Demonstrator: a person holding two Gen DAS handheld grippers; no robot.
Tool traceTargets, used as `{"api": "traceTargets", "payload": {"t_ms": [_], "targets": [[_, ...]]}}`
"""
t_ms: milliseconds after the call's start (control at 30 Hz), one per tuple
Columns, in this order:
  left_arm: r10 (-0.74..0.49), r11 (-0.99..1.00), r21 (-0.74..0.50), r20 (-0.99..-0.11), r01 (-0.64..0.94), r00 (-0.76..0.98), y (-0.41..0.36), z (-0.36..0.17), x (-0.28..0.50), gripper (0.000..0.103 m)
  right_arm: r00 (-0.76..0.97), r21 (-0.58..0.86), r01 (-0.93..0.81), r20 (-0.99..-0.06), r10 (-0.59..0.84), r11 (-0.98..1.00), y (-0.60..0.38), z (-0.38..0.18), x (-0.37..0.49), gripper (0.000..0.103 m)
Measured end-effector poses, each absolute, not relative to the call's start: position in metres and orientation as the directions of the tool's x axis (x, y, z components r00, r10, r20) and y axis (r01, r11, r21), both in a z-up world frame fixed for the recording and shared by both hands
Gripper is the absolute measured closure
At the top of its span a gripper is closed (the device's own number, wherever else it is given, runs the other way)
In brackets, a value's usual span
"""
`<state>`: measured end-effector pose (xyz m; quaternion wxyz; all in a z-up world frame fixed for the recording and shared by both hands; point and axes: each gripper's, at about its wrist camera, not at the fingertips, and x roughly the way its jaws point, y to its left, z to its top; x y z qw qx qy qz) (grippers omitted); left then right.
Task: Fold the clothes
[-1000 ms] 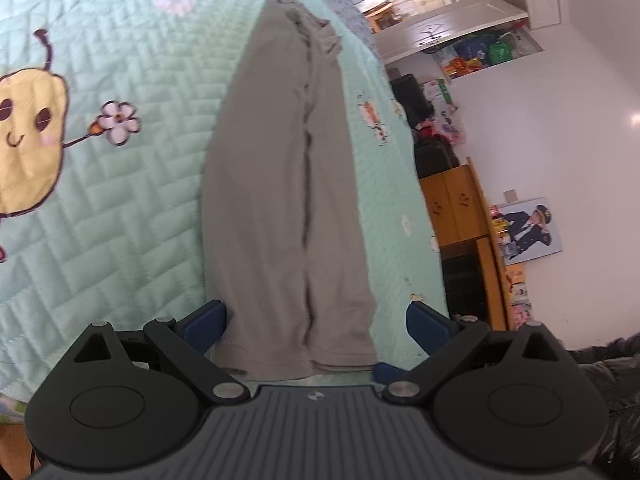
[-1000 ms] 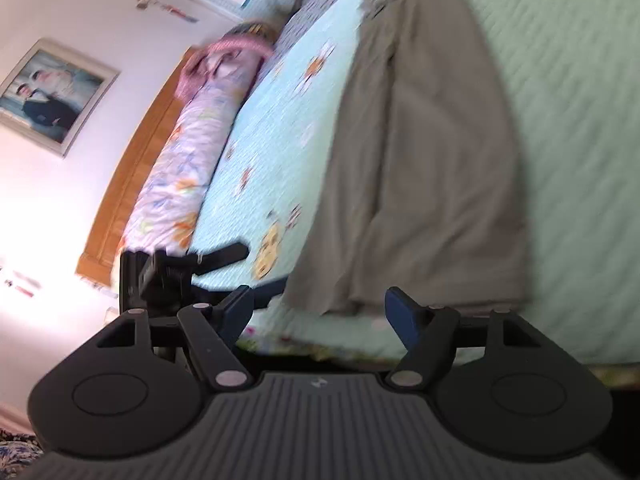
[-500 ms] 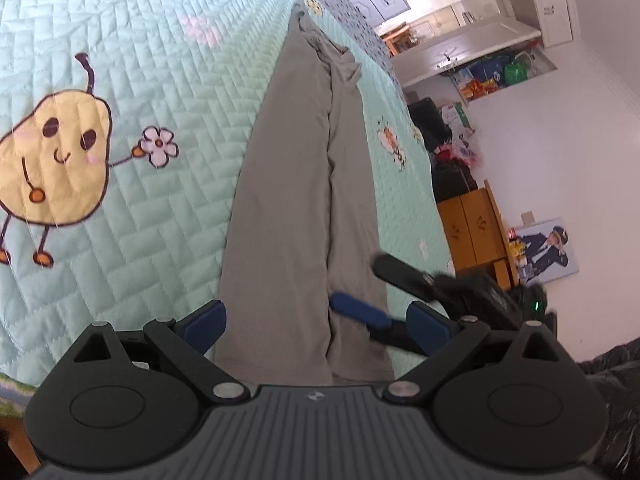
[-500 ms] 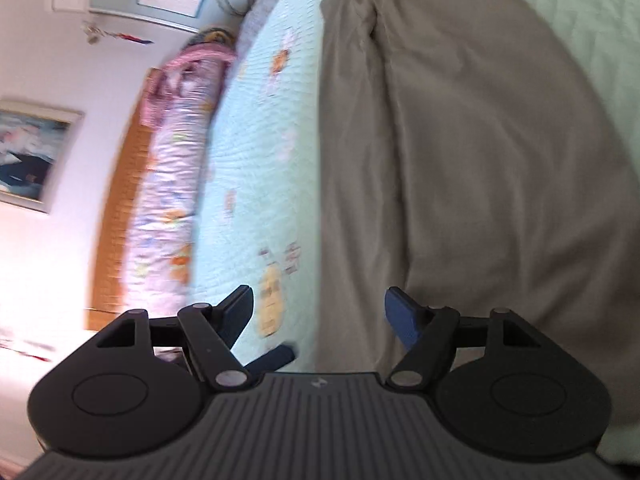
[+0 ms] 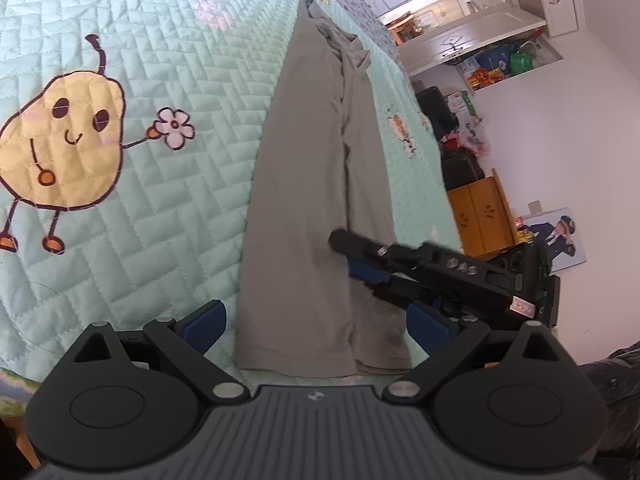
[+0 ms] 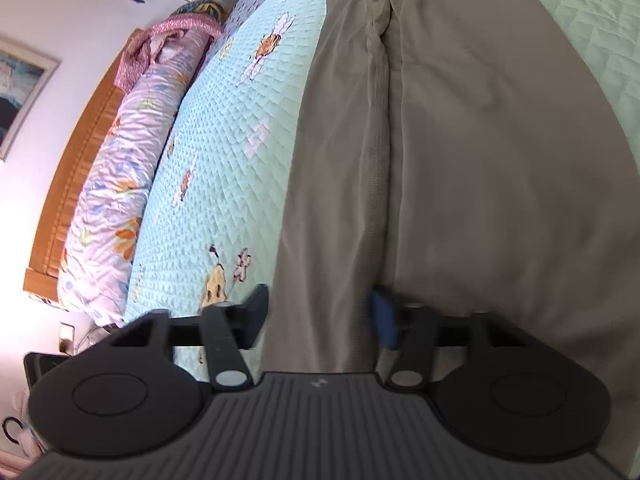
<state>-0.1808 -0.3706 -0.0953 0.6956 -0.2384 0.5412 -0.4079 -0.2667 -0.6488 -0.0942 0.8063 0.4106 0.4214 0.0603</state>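
A grey garment point(image 5: 304, 208), folded lengthwise into a long strip, lies flat on the mint quilted bedspread point(image 5: 168, 208). Its hem is nearest me and its collar is at the far end. My left gripper point(image 5: 318, 322) is open and hovers just short of the hem, with a finger off each side of the strip. My right gripper point(image 5: 360, 264) comes in from the right over the near right part of the garment. In the right wrist view the right gripper point(image 6: 320, 316) is open and low over the grey garment point(image 6: 460, 152), straddling its left layer next to the centre fold.
A rolled floral duvet point(image 6: 120, 176) and a wooden headboard point(image 6: 68, 184) run along the bed's far side. An orange cabinet point(image 5: 484, 216), bags and a white wardrobe point(image 5: 472, 40) stand past the bed edge. A yellow cartoon figure point(image 5: 60, 148) is printed on the quilt.
My right gripper has swung in over the near end of the garment and dropped closer to it; its fingers stand a little closer together. The left gripper has shifted only slightly.
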Motion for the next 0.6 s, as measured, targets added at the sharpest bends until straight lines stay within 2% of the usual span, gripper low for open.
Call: {"api": "traceTargets", "payload": {"t_ms": [33,233,333,467,533,600], "targets": [[-0.821,0.559,-0.767,-0.565,0.314,0.081,-0.371,-0.096,-0.181,0.004,0.634,0.705,0.244,-0.636,0.441,0.666,-0.648,-0.095,-0.266,0.090],[-0.775,0.602,-0.682,-0.625,0.415,0.098,-0.383,-0.092,-0.186,0.004,0.637,0.640,0.221,-0.666,0.388,0.736,-0.644,-0.097,-0.267,0.094],[-0.753,0.614,-0.638,-0.649,0.465,0.105,-0.391,-0.093,-0.190,0.004,0.644,0.610,0.211,-0.675,0.361,0.764,-0.642,-0.098,-0.267,0.101],[-0.738,0.608,-0.593,-0.668,0.528,0.100,-0.398,-0.094,-0.196,0.001,0.675,0.619,0.224,-0.656,0.339,0.753,-0.648,-0.097,-0.281,0.100],[-0.765,0.576,-0.638,-0.641,0.511,0.063,-0.397,-0.096,-0.195,0.001,0.685,0.614,0.245,-0.658,0.315,0.750,-0.656,-0.090,-0.299,0.091],[-0.797,0.544,-0.696,-0.604,0.468,0.028,-0.393,-0.101,-0.190,0.001,0.694,0.609,0.266,-0.659,0.290,0.747,-0.665,-0.083,-0.317,0.090]]}}
